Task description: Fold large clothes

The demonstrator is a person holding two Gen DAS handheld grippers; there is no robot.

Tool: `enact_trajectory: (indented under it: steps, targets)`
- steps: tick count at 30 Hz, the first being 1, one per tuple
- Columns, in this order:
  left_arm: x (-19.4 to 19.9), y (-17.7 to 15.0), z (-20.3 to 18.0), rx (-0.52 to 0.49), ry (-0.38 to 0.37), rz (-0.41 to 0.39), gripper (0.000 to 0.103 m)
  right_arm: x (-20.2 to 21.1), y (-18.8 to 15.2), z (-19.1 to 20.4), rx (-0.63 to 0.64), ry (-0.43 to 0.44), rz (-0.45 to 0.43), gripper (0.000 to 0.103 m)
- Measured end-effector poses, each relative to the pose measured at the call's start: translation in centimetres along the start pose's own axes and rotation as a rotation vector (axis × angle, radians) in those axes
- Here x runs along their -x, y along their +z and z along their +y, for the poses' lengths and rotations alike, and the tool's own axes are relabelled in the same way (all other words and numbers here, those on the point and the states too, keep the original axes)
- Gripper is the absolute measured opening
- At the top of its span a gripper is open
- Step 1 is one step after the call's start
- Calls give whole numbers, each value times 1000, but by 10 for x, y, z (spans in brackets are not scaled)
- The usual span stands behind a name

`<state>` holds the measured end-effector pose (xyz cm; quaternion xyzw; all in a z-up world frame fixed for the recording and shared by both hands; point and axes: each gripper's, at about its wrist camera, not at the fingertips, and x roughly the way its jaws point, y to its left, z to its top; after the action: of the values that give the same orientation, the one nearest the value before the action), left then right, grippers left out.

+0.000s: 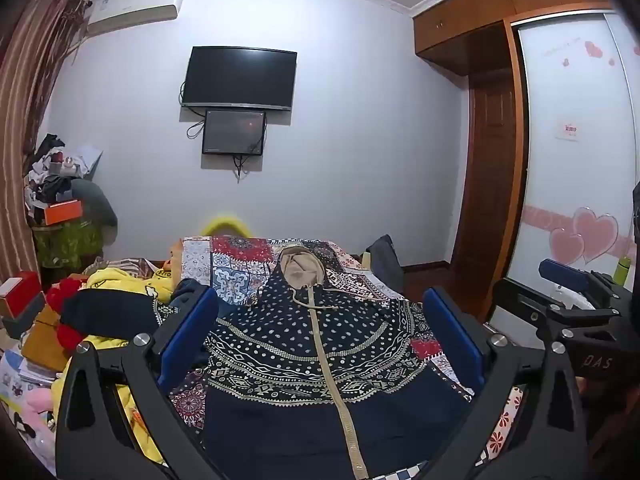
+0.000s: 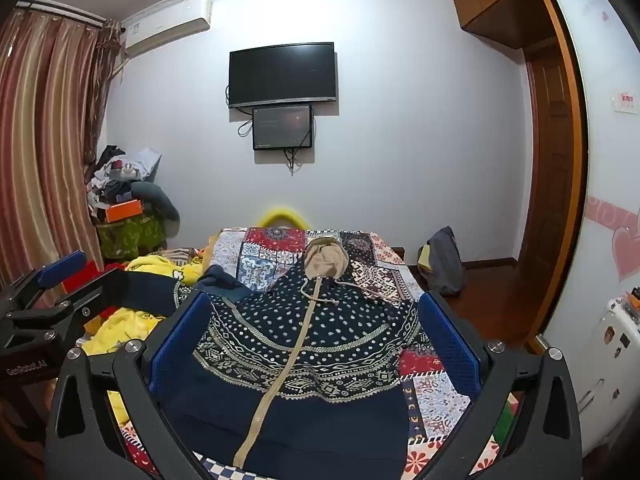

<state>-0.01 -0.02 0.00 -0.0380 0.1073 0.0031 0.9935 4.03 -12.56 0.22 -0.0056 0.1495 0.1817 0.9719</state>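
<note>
A navy hooded jacket (image 1: 316,344) with white dots, patterned bands and a beige zip lies flat on the bed, front up, its beige-lined hood (image 1: 301,268) toward the far end. My left gripper (image 1: 320,332) hovers above its lower part, open wide, with nothing between the blue pads (image 1: 188,332). In the right wrist view the same jacket (image 2: 304,336) lies below my right gripper (image 2: 316,332), which is also open and empty. Each gripper shows at the edge of the other's view: the right gripper (image 1: 572,300) and the left gripper (image 2: 52,292).
A patchwork quilt (image 2: 264,252) covers the bed. Yellow, red and dark clothes (image 1: 108,300) are heaped on the bed's left side. A cluttered stand (image 2: 124,216) is by the curtain. A dark bag (image 2: 444,264) leans on the floor to the right, near the wardrobe (image 2: 560,160).
</note>
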Motion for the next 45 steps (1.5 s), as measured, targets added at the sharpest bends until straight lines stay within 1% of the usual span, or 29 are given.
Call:
enact_trajectory:
  steps: [1,8,10,14,15,23,45]
  targets:
    - [0,0,1,12,0,-1,103,0,0,0,-1,1,0,103]
    - [3,-1,1,7,3,0,103,0,-1,4,5,1,1,103]
    - [-2,-3,-4,3,7,1,103,2,-1,8,8,1,1,103]
    - [-3,-4,-5,-3,12,-1,103,-2,-2,3,-10,4,4,103]
    - [-3,-4,1,2,13,0,103,-2,-2,3,-10,4,5,103]
    - [3,1,-2,-8,23,-2,103,-2,-3,4,-15,5,4,103]
    - [3,5,-1,-5,24,-3,103,-1,0,3,-15,7,5,103]
